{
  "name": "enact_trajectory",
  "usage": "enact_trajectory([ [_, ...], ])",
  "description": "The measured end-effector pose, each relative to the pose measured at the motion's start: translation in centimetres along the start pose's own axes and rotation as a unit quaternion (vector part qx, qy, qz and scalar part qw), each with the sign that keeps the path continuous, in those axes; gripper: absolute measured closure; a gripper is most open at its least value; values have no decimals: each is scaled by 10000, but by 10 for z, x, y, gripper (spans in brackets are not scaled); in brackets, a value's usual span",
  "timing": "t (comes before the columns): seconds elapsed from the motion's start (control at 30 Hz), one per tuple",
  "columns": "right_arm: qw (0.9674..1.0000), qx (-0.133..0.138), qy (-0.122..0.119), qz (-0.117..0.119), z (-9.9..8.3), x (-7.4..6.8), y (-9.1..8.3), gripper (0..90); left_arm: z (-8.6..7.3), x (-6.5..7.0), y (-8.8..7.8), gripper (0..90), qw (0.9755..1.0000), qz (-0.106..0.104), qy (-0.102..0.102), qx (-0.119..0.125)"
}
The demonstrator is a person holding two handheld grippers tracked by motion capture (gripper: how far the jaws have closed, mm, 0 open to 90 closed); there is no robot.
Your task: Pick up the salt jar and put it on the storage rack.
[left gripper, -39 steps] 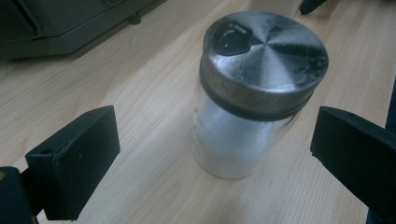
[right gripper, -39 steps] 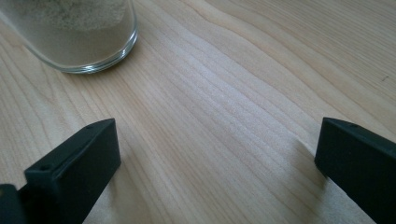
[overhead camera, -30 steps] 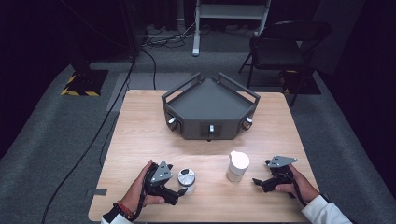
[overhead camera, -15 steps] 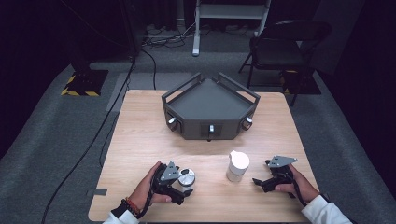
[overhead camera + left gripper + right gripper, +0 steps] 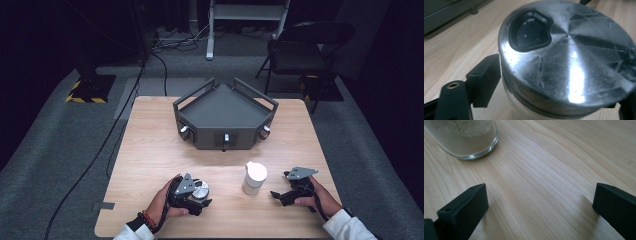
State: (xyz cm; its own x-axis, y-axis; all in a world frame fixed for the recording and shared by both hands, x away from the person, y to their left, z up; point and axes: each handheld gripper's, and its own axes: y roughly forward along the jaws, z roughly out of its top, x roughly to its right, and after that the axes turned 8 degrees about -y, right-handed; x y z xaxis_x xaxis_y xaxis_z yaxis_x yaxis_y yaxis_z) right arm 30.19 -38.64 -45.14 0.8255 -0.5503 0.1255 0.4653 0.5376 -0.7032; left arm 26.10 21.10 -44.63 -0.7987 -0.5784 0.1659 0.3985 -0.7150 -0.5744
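Resting on light wooden bench (image 5: pixel 150 150): both tongs, near front edge. Left tongs (image 5: pixel 200 196) jaws apart, straddling small round jar with brushed-metal lid (image 5: pixel 569 57); left jaw just beside jar wall, contact cannot tell. Lid has dark rubber-rimmed opening (image 5: pixel 531 31). Jar sits left of white frosted cylindrical bottle (image 5: pixel 254 177). Right tongs (image 5: pixel 277 194) right of bottle, jaws wide apart, nothing between, bare wood only. Dark grey angular tray-like box (image 5: pixel 225 117) behind bottle, mid-bench
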Motion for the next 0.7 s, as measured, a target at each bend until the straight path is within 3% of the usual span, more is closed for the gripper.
enact_trajectory([
  [0.1, 10000, 0, 1, 2, 0, 0, 0, 0, -1, 1, 0, 288, 10000, -23, 65, 35],
  [0.43, 10000, 2, -10, 11, 0, 0, 0, 1, -3, 6, 1, 298, 9999, 58, 105, 99],
  [0.7, 10000, 6, -27, 25, 0, 0, 0, 0, -3, 4, -1, 300, 9998, 73, -68, 200],
])
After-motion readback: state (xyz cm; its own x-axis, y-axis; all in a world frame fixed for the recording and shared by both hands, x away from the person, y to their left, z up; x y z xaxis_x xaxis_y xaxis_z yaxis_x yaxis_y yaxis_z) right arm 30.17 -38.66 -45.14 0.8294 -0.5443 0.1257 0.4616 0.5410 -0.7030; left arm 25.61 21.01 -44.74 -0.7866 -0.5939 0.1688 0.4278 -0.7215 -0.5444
